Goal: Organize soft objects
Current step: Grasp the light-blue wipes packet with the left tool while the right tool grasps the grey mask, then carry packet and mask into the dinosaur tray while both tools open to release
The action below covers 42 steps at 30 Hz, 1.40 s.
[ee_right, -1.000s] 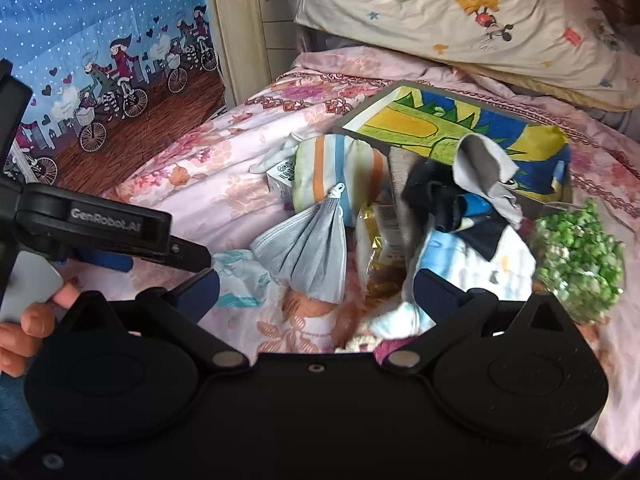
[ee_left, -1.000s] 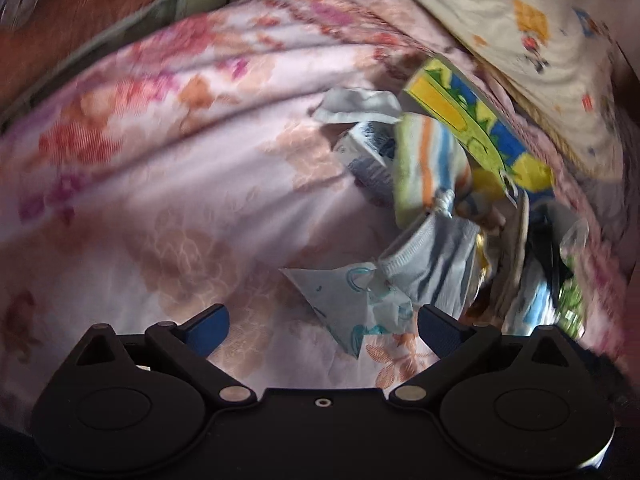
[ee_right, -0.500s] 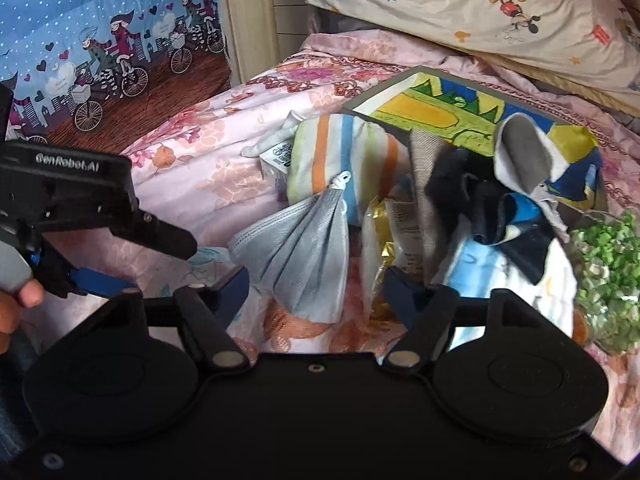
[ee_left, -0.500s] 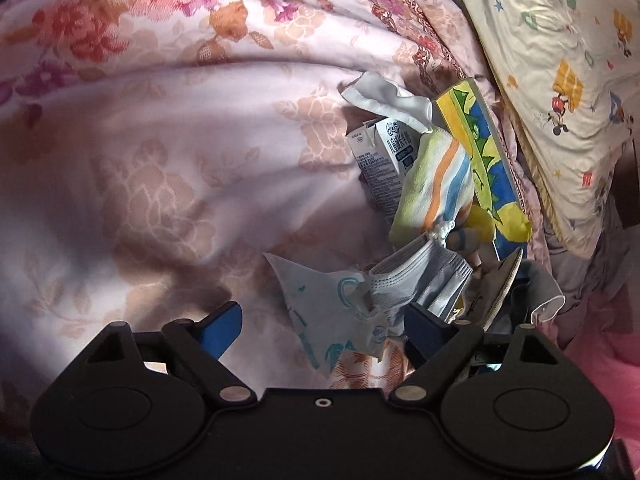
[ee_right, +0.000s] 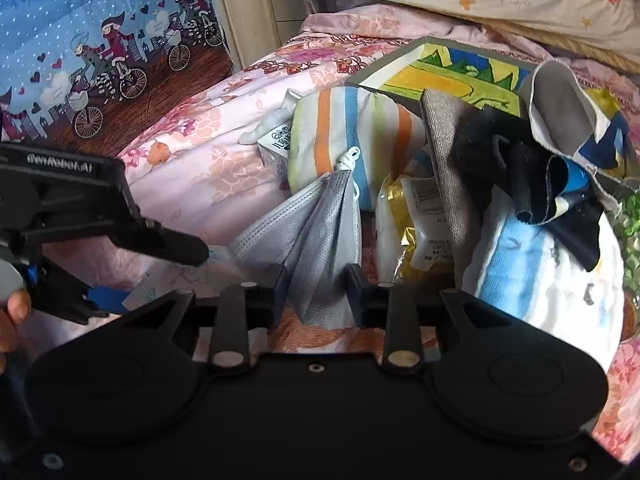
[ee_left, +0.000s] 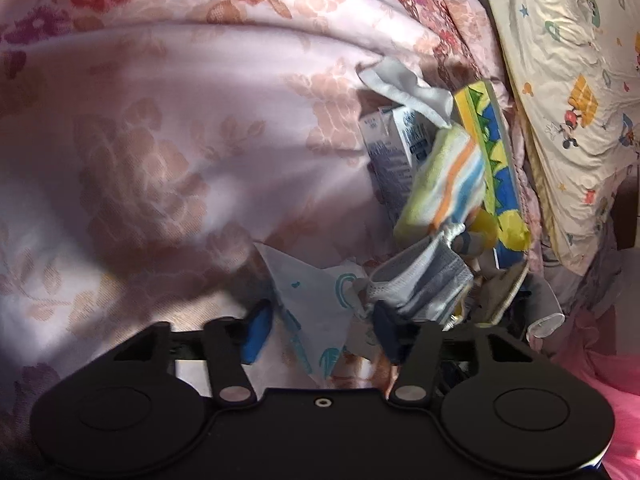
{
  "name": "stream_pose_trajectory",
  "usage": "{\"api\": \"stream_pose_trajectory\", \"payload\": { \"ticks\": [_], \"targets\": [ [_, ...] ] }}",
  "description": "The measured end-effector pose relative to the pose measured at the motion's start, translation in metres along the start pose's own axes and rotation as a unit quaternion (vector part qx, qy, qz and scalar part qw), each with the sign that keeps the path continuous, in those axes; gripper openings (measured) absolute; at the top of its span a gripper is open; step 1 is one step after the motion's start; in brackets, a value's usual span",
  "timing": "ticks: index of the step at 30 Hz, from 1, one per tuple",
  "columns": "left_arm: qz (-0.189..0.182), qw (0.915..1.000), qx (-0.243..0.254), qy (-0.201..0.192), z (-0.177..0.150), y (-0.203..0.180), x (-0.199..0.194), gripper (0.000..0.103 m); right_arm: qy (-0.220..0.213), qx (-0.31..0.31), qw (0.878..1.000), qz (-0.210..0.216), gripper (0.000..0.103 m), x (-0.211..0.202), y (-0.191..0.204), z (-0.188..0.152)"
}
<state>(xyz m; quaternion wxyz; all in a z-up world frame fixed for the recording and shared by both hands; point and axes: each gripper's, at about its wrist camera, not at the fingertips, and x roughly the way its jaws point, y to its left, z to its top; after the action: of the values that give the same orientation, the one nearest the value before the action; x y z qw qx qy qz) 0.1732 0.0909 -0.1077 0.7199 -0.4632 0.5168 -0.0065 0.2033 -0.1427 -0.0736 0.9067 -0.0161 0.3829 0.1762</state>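
A pile of soft things lies on a bed covered by a pink floral sheet [ee_left: 168, 128]. In the right wrist view the right gripper [ee_right: 316, 282] has its fingers narrowed around the near end of a grey mask [ee_right: 312, 236]; both blue pads stand at the mask's sides, but whether they press it cannot be told. The mask fans out toward its white ear loop, which rests on a striped towel [ee_right: 344, 128] just beyond.

Right of the mask lie a gold wrapper [ee_right: 404, 216], a brown cloth strip [ee_right: 444, 160], a black garment [ee_right: 520, 168] and a white-and-blue cloth [ee_right: 540, 280], heaped and overlapping. A grey-lined cloth [ee_right: 560, 108] stands up at the far right. Behind the heap a picture book [ee_right: 460, 72] lies flat, partly covered. A small carton [ee_right: 274, 148] peeks out left of the towel, mostly hidden. Green foliage is cut off at the right edge.

The left gripper [ee_left: 320, 326] is partly open, its fingers astride a pale printed cloth [ee_left: 316, 300] with teal marks; its right finger is at the edge of the grey mask. No grip can be made out. In the right wrist view this gripper [ee_right: 148, 268] enters from the left, with part of a hand [ee_right: 16, 308] at the frame edge.

A cartoon pillow [ee_left: 568, 80] lies at the far right, and a blue curtain [ee_right: 100, 28] with cyclists hangs at the far left. The left view is blurred.
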Motion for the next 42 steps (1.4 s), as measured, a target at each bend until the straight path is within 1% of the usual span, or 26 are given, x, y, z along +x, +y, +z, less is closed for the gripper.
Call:
{"api": "stream_pose_trajectory", "payload": {
  "ticks": [2, 3, 5, 9, 13, 17, 21, 24, 27, 29, 30, 32, 33, 35, 37, 39, 42],
  "targets": [
    [0.001, 1.0000, 0.007, 0.000, -0.001, -0.001, -0.001, 0.046, 0.002, 0.003, 1.000, 0.000, 0.018, 0.000, -0.002, -0.001],
    [0.003, 0.9999, 0.011, -0.003, -0.002, -0.002, -0.001, 0.042, 0.004, 0.003, 1.000, -0.001, 0.014, 0.001, -0.001, -0.001],
    [0.005, 0.9998, 0.016, -0.013, -0.002, -0.002, -0.004, 0.039, 0.001, 0.003, 1.000, -0.006, 0.010, 0.000, 0.000, -0.001],
    [0.002, 0.9986, 0.034, -0.039, -0.003, -0.007, -0.014, 0.028, -0.005, 0.005, 1.000, -0.016, 0.008, -0.003, 0.000, -0.001],
    [-0.009, 0.9965, 0.053, -0.064, -0.004, -0.012, -0.025, 0.026, -0.015, -0.002, 1.000, -0.022, 0.006, -0.010, 0.001, -0.001],
    [-0.022, 0.9936, 0.071, -0.085, -0.007, -0.018, -0.035, 0.025, -0.041, -0.020, 0.999, -0.028, 0.005, -0.022, 0.004, 0.002],
    [-0.039, 0.9877, 0.098, -0.115, -0.010, -0.026, -0.047, 0.025, -0.065, -0.045, 0.996, -0.039, 0.004, -0.037, 0.010, 0.006],
    [-0.054, 0.9787, 0.131, -0.148, -0.014, -0.036, -0.058, 0.025, -0.095, -0.048, 0.993, -0.043, 0.004, -0.053, 0.010, 0.013],
    [-0.067, 0.9646, 0.177, -0.183, -0.022, -0.049, -0.068, 0.025, -0.133, -0.043, 0.989, -0.049, 0.004, -0.073, 0.005, 0.022],
    [-0.076, 0.9568, 0.199, -0.198, -0.026, -0.058, -0.074, 0.025, -0.155, -0.033, 0.986, -0.055, 0.004, -0.087, -0.001, 0.031],
    [-0.080, 0.9538, 0.207, -0.203, -0.028, -0.064, -0.075, 0.025, -0.163, -0.031, 0.984, -0.059, 0.004, -0.093, -0.005, 0.035],
    [-0.099, 0.9481, 0.225, -0.201, -0.029, -0.078, -0.082, 0.025, -0.181, -0.030, 0.980, -0.073, 0.004, -0.107, -0.014, 0.045],
    [-0.106, 0.9418, 0.243, -0.206, -0.030, -0.087, -0.085, 0.026, -0.186, -0.031, 0.979, -0.079, 0.004, -0.113, -0.019, 0.049],
    [-0.114, 0.9266, 0.282, -0.221, -0.031, -0.109, -0.090, 0.026, -0.187, -0.041, 0.977, -0.094, 0.004, -0.121, -0.032, 0.059],
    [-0.119, 0.9166, 0.307, -0.226, -0.029, -0.134, -0.088, 0.026, -0.187, -0.043, 0.975, -0.112, 0.004, -0.126, -0.047, 0.067],
    [-0.119, 0.9083, 0.328, -0.231, -0.026, -0.158, -0.080, 0.026, -0.192, -0.027, 0.973, -0.124, 0.004, -0.129, -0.064, 0.074],
    [-0.115, 0.8969, 0.360, -0.231, -0.023, -0.195, -0.060, 0.026, -0.212, 0.024, 0.967, -0.138, 0.004, -0.127, -0.091, 0.080]
  ]
}}
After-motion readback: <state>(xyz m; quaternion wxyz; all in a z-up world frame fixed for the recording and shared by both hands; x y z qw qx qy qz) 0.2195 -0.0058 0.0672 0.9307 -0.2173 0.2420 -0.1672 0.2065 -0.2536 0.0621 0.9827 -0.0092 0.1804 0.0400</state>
